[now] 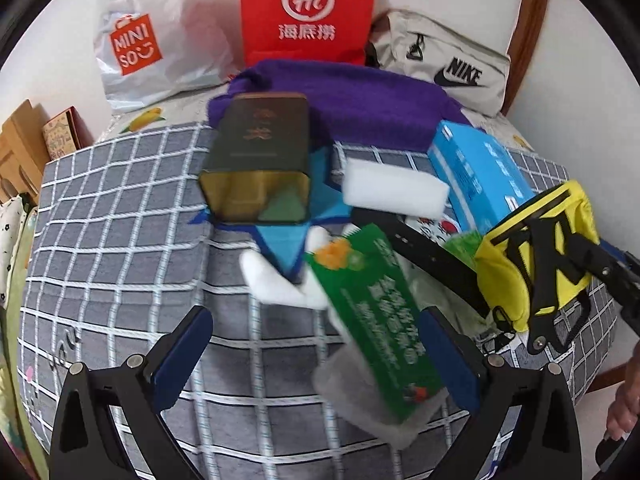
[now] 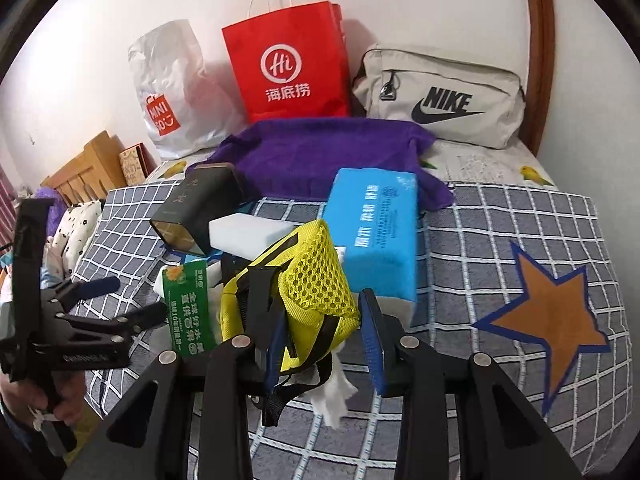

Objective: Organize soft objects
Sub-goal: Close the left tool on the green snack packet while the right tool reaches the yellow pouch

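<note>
A green tissue pack [image 1: 372, 320] lies blurred between my left gripper's [image 1: 316, 354] open jaws, touching only the right pad; it also shows in the right wrist view [image 2: 192, 304]. My right gripper [image 2: 322, 340] has its jaws around a yellow mesh pouch [image 2: 308, 300], which also shows in the left wrist view [image 1: 532, 248]. A white tissue [image 2: 334, 394] hangs below the pouch. A blue tissue pack [image 2: 376, 236], a white sponge block [image 1: 394, 192] and a purple towel [image 1: 340, 100] lie on the checked bed cover [image 1: 120, 240].
A dark tin box [image 1: 260, 160] lies on its side at the middle. A red paper bag [image 2: 288, 68], a white Miniso bag [image 2: 176, 92] and a grey Nike bag [image 2: 440, 96] stand against the wall. A wooden headboard [image 2: 80, 172] is at left.
</note>
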